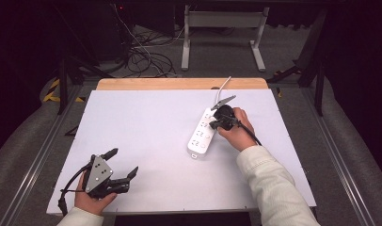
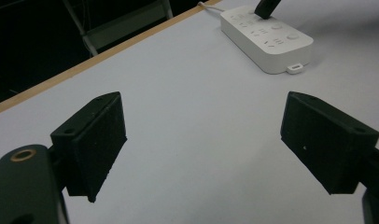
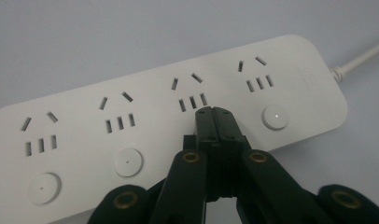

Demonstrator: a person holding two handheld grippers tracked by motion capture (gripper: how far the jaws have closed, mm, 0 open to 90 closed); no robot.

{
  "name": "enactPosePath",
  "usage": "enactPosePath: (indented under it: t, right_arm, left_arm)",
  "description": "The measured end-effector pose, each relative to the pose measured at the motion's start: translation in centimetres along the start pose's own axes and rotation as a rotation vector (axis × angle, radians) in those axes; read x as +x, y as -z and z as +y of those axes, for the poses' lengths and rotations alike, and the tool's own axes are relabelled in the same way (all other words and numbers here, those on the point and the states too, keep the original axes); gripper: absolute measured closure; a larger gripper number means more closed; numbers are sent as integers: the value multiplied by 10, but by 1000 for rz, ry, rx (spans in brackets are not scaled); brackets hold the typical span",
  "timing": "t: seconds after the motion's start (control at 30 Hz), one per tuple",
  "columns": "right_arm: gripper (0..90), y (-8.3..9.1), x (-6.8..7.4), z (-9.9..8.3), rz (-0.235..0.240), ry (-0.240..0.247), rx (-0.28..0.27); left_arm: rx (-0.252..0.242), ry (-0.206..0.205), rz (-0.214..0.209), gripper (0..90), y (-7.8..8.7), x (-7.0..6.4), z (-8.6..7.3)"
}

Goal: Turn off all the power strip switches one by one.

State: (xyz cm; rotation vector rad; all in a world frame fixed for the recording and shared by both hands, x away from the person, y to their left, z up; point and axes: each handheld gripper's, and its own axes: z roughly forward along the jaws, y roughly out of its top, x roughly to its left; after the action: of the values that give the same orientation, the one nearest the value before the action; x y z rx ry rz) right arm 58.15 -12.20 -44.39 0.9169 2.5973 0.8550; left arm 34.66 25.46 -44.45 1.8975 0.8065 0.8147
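Reading left to right: I place everything against the power strip (image 1: 202, 134).
Left hand-held gripper (image 1: 123, 165): I hold it low over the surface (image 1: 147, 141), well apart from the power strip, toward the near left corner; in the left gripper view its jaws stand wide apart with nothing between them, bare white showing in the gap.
Left hand (image 1: 92, 200): wrapped around that gripper's body, further from the power strip than the jaws.
Power strip: white, four sockets, each with a round button (image 3: 275, 116); lies flat and slanted on the right half of the surface, its cord (image 1: 224, 86) running off its far end.
Right hand-held gripper (image 3: 214, 113): jaws pressed together, holding nothing, tips right over the strip's top face beside the second socket from the cord end; I cannot tell whether they touch it.
Right hand (image 1: 236, 134): just right of the power strip, pale sleeve (image 1: 269, 183) trailing toward the near edge.
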Motion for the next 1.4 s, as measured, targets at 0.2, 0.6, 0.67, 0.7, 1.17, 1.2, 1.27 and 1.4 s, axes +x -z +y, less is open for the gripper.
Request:
enactPosePath:
  t: [0.2,0.6,0.67,0.7,1.17,1.2,1.27,1.4]
  right_arm:
    - [900,-2,4,0,-9,2,3]
    - [900,32,3,14,26,-43,-181]
    - [900,34,2,16,19,-28,-180]
    - [900,34,2,17,16,-28,-183]
    - [900,36,-3,20,4,27,-217]
    - [900,36,-4,21,-2,29,-215]
    - [900,36,-5,21,-14,26,-214]
    - [900,33,-19,17,-42,-22,-199]
  left_arm:
    - [-3,-9,6,147,1,1,0]
    - [-1,-1,10,147,0,3,0]
    - [-4,-2,11,147,1,2,0]
    - [-4,1,11,147,1,2,0]
    - [-3,-5,11,147,1,2,0]
    - [-2,-6,11,147,1,2,0]
    - [-2,-4,10,147,1,2,0]
    - [-2,-2,9,147,1,3,0]
